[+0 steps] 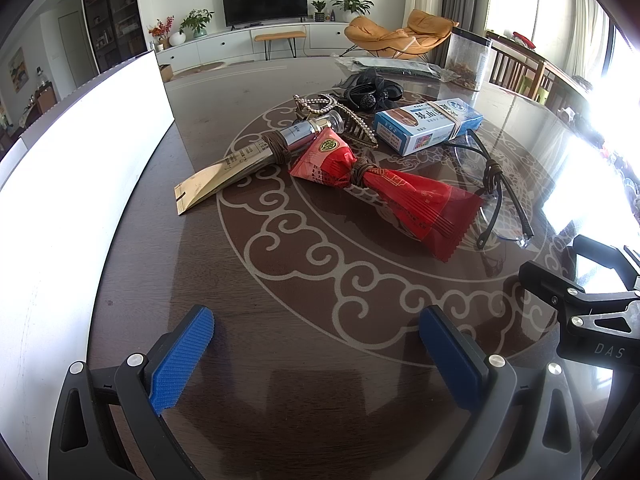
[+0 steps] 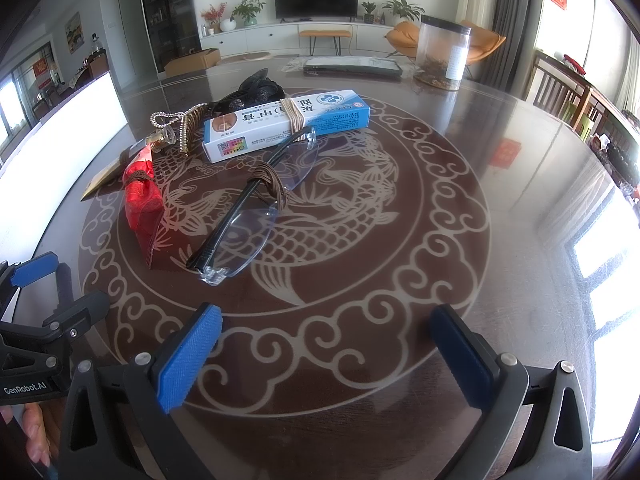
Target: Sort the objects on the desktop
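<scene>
On the dark patterned table [image 1: 320,360] lies a cluster of objects: a red snack packet [image 1: 384,196] tied with brown cord, a gold tube [image 1: 248,156], a blue-and-white box [image 1: 428,124], rimless glasses [image 1: 500,196], a pearl hair claw [image 1: 332,112] and a black hair tie [image 1: 372,88]. My left gripper [image 1: 316,360] is open and empty, short of the packet. My right gripper [image 2: 324,356] is open and empty, just short of the glasses [image 2: 248,216]. The box [image 2: 284,124] and packet [image 2: 142,196] lie beyond it.
A white box wall [image 1: 80,184] stands along the left of the table. A clear jar [image 2: 442,54] and a flat dark package [image 2: 352,66] sit at the far edge. The left gripper's body [image 2: 36,344] shows at the right wrist view's left.
</scene>
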`<move>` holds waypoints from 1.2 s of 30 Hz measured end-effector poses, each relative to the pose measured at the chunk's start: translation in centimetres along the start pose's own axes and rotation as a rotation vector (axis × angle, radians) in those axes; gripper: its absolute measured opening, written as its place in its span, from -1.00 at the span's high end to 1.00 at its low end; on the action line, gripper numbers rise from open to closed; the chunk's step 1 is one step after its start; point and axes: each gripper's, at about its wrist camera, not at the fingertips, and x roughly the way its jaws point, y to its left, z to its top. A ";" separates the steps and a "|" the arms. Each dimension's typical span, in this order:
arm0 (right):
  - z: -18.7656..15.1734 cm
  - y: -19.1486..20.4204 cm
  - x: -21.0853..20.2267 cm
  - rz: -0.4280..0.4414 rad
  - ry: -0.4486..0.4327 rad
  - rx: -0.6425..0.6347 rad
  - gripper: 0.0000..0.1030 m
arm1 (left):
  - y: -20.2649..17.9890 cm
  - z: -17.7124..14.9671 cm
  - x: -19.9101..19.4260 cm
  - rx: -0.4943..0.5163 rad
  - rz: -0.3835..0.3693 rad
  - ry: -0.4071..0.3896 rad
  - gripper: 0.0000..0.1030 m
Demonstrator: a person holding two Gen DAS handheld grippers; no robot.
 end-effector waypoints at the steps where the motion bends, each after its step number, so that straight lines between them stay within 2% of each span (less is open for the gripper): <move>1: 0.0 0.0 0.0 0.000 0.000 0.000 -1.00 | 0.0 0.0 0.0 0.000 0.000 0.000 -1.00; 11: 0.0 0.0 0.0 0.000 0.000 0.000 -1.00 | 0.1 -0.1 -0.1 -0.002 0.000 0.000 -1.00; 14: 0.0 0.0 0.0 0.000 0.000 0.000 -1.00 | 0.5 0.1 -0.2 -0.030 0.003 0.017 -1.00; 17: 0.0 0.0 0.0 0.000 0.000 0.000 -1.00 | 1.3 1.3 -1.3 -0.128 -0.137 -0.003 -1.00; 21: 0.0 0.0 0.0 0.000 0.000 0.000 -1.00 | 1.5 5.1 -1.7 -0.217 -0.158 -0.047 -1.00; 25: 0.0 0.0 0.0 0.000 0.000 0.000 -1.00 | 0.6 8.2 1.1 -0.242 -0.090 -0.023 -1.00; 29: 0.0 0.0 0.0 0.000 0.000 0.000 -1.00 | -0.2 9.4 4.3 -0.261 -0.031 0.042 -1.00; 32: 0.0 0.0 0.0 0.000 0.000 0.000 -1.00 | -1.0 9.5 5.9 -0.244 0.031 0.073 -1.00; 36: 0.0 0.0 0.0 0.000 0.000 0.000 -1.00 | -2.3 9.7 6.8 -0.172 0.115 0.069 -1.00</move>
